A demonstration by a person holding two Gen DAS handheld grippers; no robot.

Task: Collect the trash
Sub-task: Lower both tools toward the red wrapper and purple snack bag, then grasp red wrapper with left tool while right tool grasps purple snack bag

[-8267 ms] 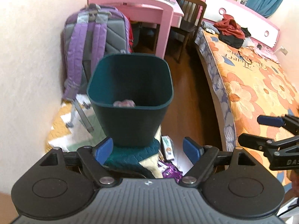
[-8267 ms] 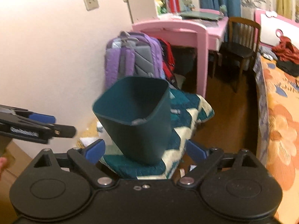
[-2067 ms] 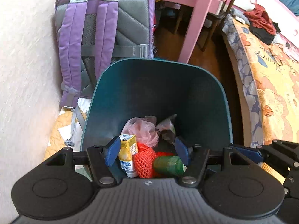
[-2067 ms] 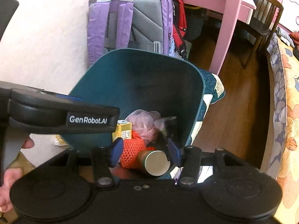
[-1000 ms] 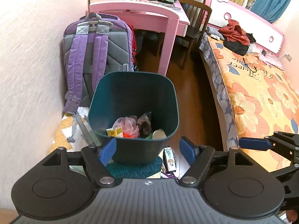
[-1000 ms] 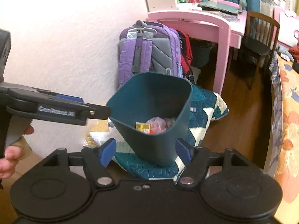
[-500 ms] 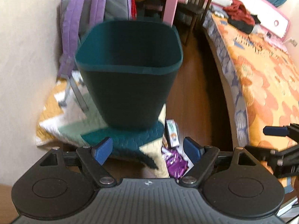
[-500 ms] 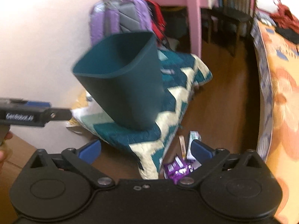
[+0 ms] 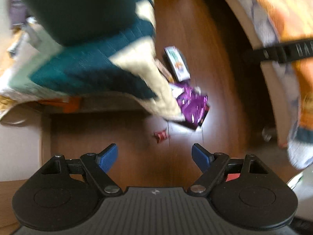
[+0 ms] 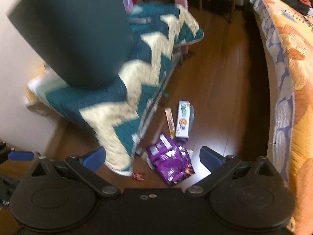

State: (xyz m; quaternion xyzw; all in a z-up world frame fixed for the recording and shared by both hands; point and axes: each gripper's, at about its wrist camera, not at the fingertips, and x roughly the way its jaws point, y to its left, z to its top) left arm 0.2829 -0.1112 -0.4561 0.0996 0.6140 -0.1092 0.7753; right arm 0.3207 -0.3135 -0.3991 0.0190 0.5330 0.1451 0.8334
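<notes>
Both grippers have dropped from bin height toward the floor. Right gripper (image 10: 152, 154) jaws just widened, nothing between them; left gripper (image 9: 154, 154) also apart and empty. Step: reaching for floor litter. Nearest is a small red wrapper (image 9: 161, 136), then a crinkly purple foil bag (image 10: 170, 164) and a flat carton (image 10: 183, 122); next move needs a low pinch. Farther left, the teal bin (image 10: 78, 31) stands on a quilt (image 10: 125, 101).

Little can be read. In the left wrist view, the black arm of the right gripper (image 9: 281, 51) crossing the upper right bears pale capitals, "DA" legible, the rest cut off. Print on the floor packets is too blurred to read.
</notes>
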